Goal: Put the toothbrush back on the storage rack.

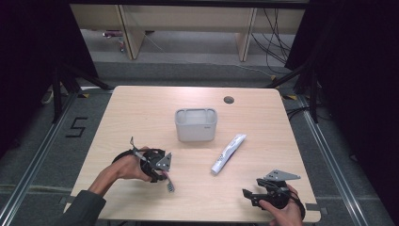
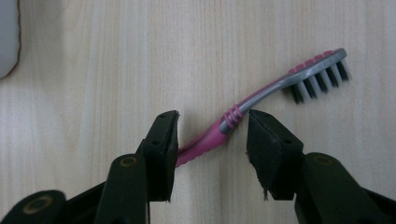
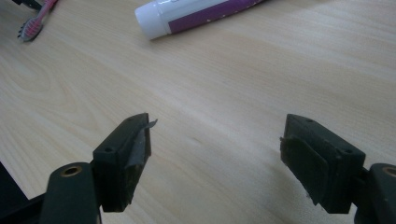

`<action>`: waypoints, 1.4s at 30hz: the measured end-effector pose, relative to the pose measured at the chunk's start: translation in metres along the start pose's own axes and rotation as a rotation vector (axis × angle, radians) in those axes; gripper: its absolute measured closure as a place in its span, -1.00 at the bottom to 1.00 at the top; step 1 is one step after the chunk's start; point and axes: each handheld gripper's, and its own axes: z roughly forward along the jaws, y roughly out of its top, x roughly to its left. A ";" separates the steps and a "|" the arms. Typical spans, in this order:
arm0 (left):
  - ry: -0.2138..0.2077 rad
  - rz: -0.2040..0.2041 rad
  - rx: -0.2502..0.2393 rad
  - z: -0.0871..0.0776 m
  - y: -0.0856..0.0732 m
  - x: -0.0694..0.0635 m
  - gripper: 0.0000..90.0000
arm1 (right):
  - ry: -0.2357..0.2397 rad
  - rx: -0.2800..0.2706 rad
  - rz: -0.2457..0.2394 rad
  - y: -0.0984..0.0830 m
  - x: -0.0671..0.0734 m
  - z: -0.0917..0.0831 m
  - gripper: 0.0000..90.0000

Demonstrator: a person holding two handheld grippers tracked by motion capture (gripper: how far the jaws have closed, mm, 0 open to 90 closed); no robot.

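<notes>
From the high view, the left tool (image 1: pixel 165 175) sits near the left part of the counter's (image 1: pixel 141 108) near edge, pointed down at the toothbrush (image 1: pixel 170 185), whose head pokes out just below it toward that near edge. A grey tub (image 1: pixel 195 124) stands around the middle of the counter, and a toothpaste tube (image 1: pixel 228 153) lies right of centre, slanting from beside the tub toward the near right. The right tool (image 1: pixel 249 195) rests by the near right corner, well apart from the toothbrush, so the left hand is plainly the nearer one.

In the left gripper view, the toothbrush (image 2: pixel 261 95) lies flat on the wood, its long axis running aslant across the gap between the two jaws: pink handle end tucked behind the left jaw, grey neck and bristled head reaching up and out past the right jaw. The left tool (image 2: pixel 212 135) straddles the handle, jaws apart and not yet pressing; the right one is just at the ribbed neck. A closing squeeze would, I judge, catch the handle crosswise.

In the right gripper view, the right tool (image 3: pixel 217 144) stands wide apart with bare wood between its jaws. The toothpaste tube (image 3: pixel 196 14) lies ahead, and the toothbrush (image 3: pixel 35 21) farther off at the upper left.
</notes>
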 end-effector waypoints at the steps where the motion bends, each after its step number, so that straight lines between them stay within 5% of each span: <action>1: -0.004 -0.010 0.004 0.000 -0.001 0.000 0.25 | 0.003 -0.001 -0.002 0.000 0.000 0.000 -0.45; 20: -0.060 -0.021 0.134 -0.002 0.006 0.002 0.58 | 0.006 0.006 0.006 0.000 0.001 0.000 -0.45; 22: -0.067 -0.016 0.152 -0.002 0.007 0.003 0.62 | 0.017 0.017 0.048 0.000 0.004 0.000 -0.45; 23: -0.076 -0.033 0.164 -0.001 0.008 0.002 0.63 | 0.018 0.005 0.005 0.000 0.001 0.001 -0.45; 42: -0.088 -0.058 0.242 0.000 0.012 0.004 0.77 | 0.021 0.003 -0.005 0.000 0.001 0.001 -0.45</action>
